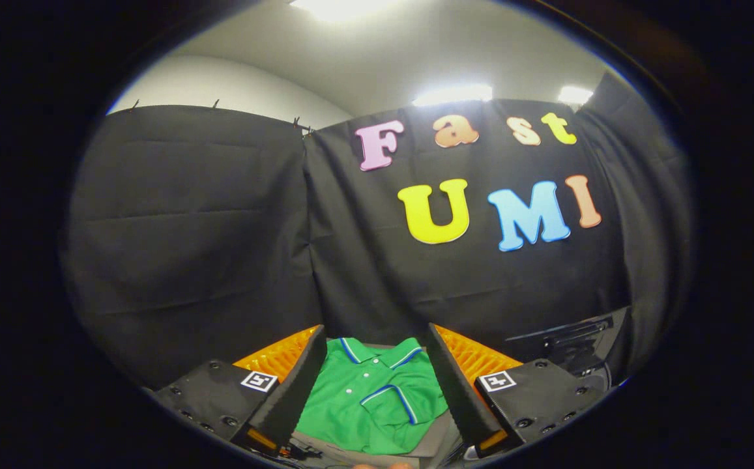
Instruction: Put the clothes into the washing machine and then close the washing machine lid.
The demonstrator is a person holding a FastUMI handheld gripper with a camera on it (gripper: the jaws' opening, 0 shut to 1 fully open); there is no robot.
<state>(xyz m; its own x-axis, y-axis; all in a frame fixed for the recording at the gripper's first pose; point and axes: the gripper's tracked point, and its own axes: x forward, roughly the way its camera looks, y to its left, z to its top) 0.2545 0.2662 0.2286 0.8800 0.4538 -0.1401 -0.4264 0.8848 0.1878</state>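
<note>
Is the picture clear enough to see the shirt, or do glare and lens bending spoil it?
Gripper view: the green polo shirt is sharp and evenly lit between the open gripper fingers; the ceiling lights are blown out to white glare; fisheye distortion curves the black cloth wall.

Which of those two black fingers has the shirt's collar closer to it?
Hard to call: the green shirt lies between the open gripper fingers, its collar about midway. The collar's striped tip reaches nearest the right finger.

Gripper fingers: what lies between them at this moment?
In the gripper view, a folded green polo shirt lies between and just ahead of the open gripper fingers, neither pressing it.
</note>
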